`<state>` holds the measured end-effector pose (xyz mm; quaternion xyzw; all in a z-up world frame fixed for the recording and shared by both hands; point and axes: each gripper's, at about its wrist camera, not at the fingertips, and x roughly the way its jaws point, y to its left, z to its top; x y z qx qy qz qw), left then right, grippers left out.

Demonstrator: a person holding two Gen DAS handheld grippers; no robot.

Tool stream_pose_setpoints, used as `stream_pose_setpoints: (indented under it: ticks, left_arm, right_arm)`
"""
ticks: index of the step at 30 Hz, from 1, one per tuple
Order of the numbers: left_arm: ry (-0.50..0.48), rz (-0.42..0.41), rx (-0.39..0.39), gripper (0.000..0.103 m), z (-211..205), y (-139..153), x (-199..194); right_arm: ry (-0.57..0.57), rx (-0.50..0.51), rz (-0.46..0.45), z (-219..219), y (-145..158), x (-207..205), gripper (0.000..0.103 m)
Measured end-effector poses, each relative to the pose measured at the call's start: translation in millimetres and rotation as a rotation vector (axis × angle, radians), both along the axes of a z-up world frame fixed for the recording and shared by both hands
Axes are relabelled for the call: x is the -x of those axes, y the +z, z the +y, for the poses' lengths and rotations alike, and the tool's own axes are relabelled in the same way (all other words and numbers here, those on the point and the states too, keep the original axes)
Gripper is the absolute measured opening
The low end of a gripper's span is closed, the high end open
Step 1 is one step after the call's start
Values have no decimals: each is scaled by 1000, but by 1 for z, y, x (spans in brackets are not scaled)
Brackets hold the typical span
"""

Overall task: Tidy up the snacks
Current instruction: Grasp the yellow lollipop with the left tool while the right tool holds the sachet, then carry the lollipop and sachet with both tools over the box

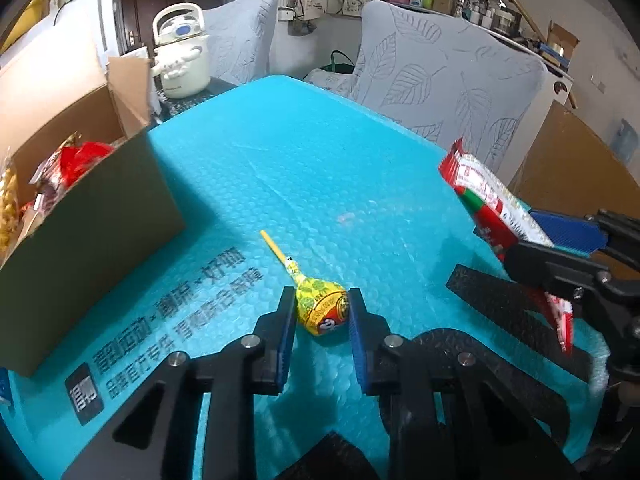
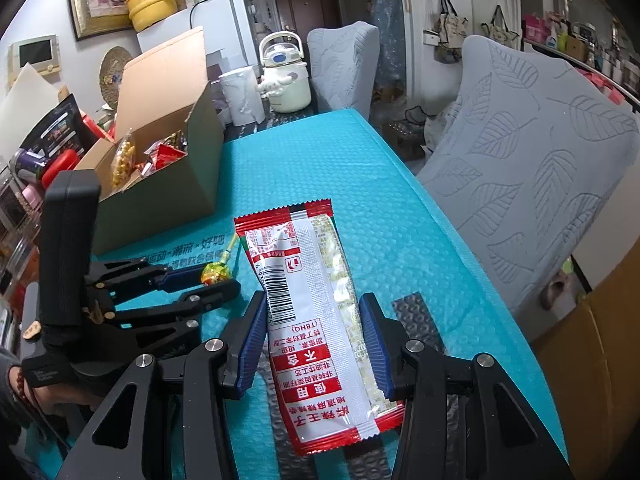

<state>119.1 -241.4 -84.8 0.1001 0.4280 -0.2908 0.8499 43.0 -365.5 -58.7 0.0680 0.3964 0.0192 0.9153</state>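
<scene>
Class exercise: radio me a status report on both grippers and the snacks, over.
Left gripper shut on lollipop, on the mat. Right gripper shut on red snack packet. Path to snack box looks open.

table [image 1: 320, 152]: blue bubble mat | on it: cardboard box [image 1: 92, 248], lollipop [image 1: 320, 308], white kettle [image 1: 182, 52]

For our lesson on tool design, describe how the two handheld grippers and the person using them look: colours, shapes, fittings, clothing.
Both the left gripper and right gripper have black angular linkage arms with triangular cut-outs, silver pivot bolts and ribbed blue finger pads. The left one carries a tall black box-shaped handle. The person wears a grey sleeve and a dark red bead bracelet.
</scene>
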Motion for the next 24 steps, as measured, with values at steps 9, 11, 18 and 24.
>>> stream_pose_setpoints:
  ticks: [9,11,18,24]
  left_arm:
    - [28,-64,40,25,31,34,18]
    - [44,-83,47,25,44,44,23]
    - [107,-157,79,25,87,78,39]
    - [177,-231,89,25,130,113,43]
  right_arm:
    - [54,-4,-25,31,10,2,45]
    - [76,-5,-36,41,14,2,45]
    - [163,1,-81,80,37,-8,45]
    - [256,-13,-117,117,61,-26,45]
